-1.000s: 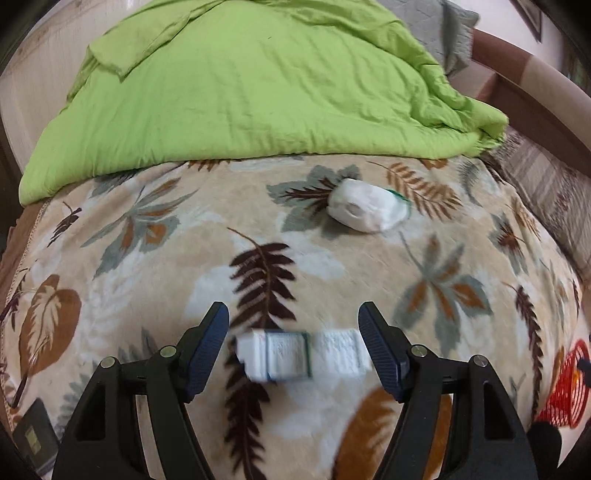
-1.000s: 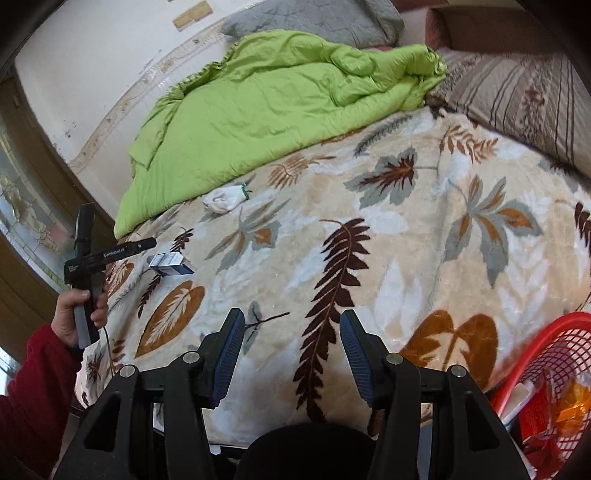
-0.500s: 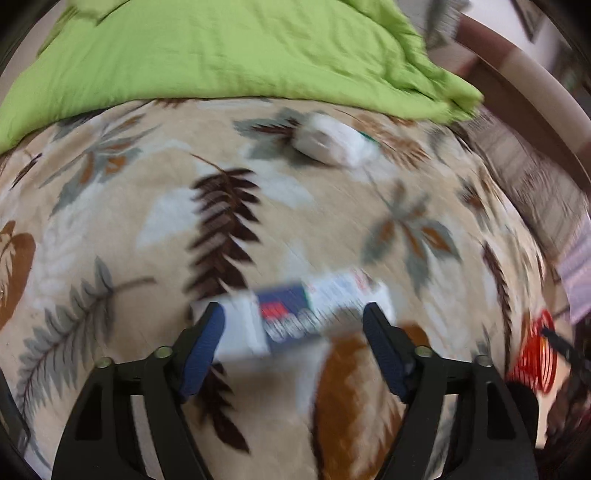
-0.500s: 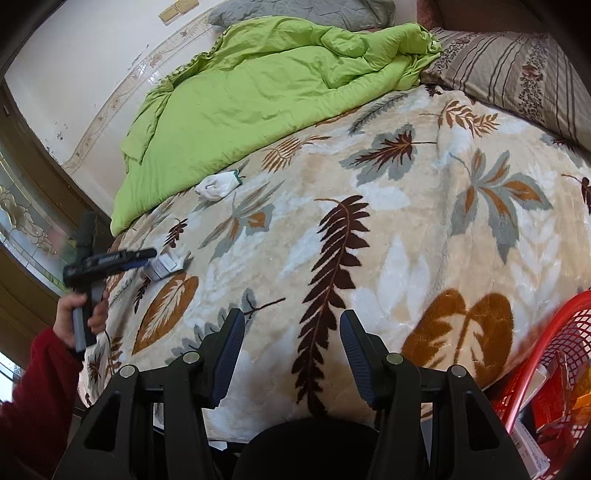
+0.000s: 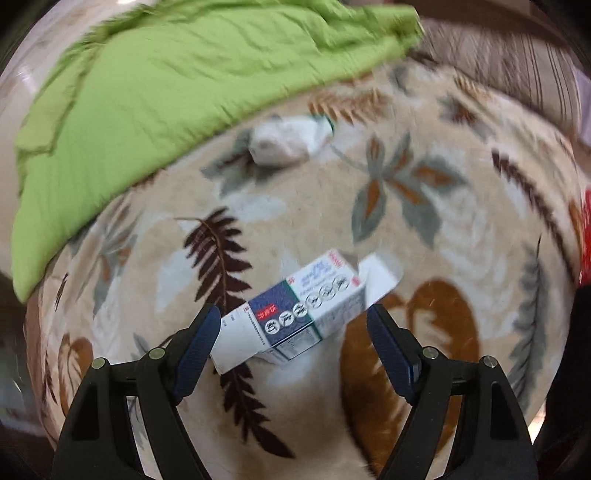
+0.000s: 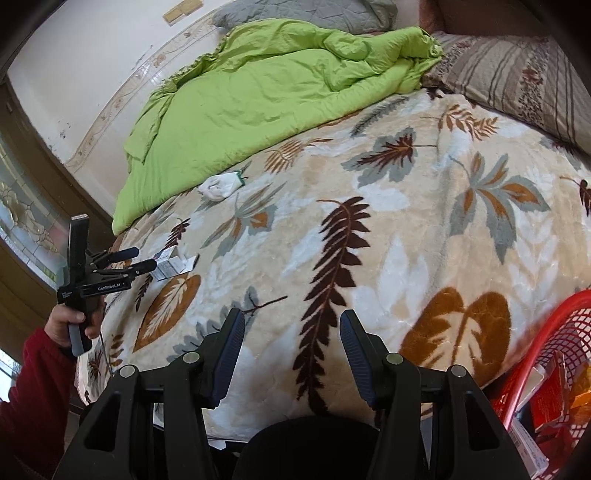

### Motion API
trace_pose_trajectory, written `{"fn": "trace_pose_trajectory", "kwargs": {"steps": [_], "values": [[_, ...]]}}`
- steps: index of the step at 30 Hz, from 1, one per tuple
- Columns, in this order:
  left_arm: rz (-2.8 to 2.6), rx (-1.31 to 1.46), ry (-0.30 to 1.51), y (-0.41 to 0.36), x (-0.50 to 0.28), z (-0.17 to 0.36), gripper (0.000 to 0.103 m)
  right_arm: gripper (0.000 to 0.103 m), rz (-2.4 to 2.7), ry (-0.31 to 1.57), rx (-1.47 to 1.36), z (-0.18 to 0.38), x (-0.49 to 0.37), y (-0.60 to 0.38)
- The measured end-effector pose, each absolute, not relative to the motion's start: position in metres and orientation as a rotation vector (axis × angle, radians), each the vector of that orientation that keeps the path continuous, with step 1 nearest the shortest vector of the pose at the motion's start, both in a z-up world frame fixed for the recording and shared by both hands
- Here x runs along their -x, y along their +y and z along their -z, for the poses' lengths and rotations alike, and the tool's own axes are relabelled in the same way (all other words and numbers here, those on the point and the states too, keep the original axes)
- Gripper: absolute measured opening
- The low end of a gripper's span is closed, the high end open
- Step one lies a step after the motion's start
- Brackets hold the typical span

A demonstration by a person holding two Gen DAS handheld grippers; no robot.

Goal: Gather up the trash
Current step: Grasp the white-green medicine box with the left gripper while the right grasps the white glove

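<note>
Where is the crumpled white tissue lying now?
The crumpled white tissue lies on the leaf-patterned blanket, beside the green quilt's edge, beyond the small carton.

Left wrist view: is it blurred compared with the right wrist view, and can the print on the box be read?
Left wrist view: motion blur smears the green quilt and crumpled white trash; the box is sharper, its print unreadable. Right wrist view: sharp, evenly lit, with fisheye bending at the edges.

Bed [image 6: 406, 258] under beige leaf-print blanket [image 6: 424, 206], rumpled green duvet [image 6: 258, 92] toward white wall [image 6: 92, 55]. Striped pillow [image 6: 517, 81] and grey pillow [image 6: 303, 11] at head. Patterned glass panel [image 6: 22, 206] at left.
</note>
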State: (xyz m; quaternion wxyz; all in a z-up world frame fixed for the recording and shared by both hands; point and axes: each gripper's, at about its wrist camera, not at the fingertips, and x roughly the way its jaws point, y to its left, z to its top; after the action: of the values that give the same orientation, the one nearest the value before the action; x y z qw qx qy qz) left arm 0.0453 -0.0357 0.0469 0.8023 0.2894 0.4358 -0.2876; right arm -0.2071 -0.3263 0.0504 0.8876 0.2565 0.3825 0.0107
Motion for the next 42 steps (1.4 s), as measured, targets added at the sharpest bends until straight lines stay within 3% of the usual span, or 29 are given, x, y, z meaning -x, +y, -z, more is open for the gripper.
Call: {"fn": "trace_pose_trajectory", "kwargs": {"steps": [13,15,16,17,27,29,31,37,42], "values": [[0.723,-0.734,0.947,-0.059,-0.060,-0.008,0.080,0.058,-0.027,0.821,-0.514,-0.046,0.193,-0.321],[0.703,-0.631,0.955,-0.053,-0.063,-0.012,0.064,0.058,-0.028,0.817,-0.506,-0.048,0.190,-0.319],[0.667,-0.558,0.975,-0.049,-0.067,-0.011,0.045,0.058,-0.030,0.815,-0.502,-0.050,0.188,-0.318],[0.639,-0.488,1.000,-0.045,-0.069,-0.010,0.042,0.058,-0.033,0.815,-0.501,-0.050,0.186,-0.318],[0.372,-0.050,1.028,-0.022,-0.057,-0.016,0.039,0.058,-0.142,0.770,-0.454,-0.080,0.115,-0.292],[0.325,0.035,1.001,-0.013,-0.046,-0.025,0.032,0.060,-0.170,0.761,-0.449,-0.087,0.090,-0.284],[0.276,0.101,0.975,-0.006,-0.038,-0.033,0.032,0.063,-0.198,0.741,-0.437,-0.095,0.058,-0.275],[0.195,0.070,0.923,0.005,-0.033,-0.034,0.032,0.066,-0.262,0.778,-0.394,-0.095,-0.049,-0.244],[0.174,0.090,0.975,0.017,-0.054,-0.016,0.032,0.075,-0.232,0.833,-0.303,-0.081,-0.125,-0.214]]}}
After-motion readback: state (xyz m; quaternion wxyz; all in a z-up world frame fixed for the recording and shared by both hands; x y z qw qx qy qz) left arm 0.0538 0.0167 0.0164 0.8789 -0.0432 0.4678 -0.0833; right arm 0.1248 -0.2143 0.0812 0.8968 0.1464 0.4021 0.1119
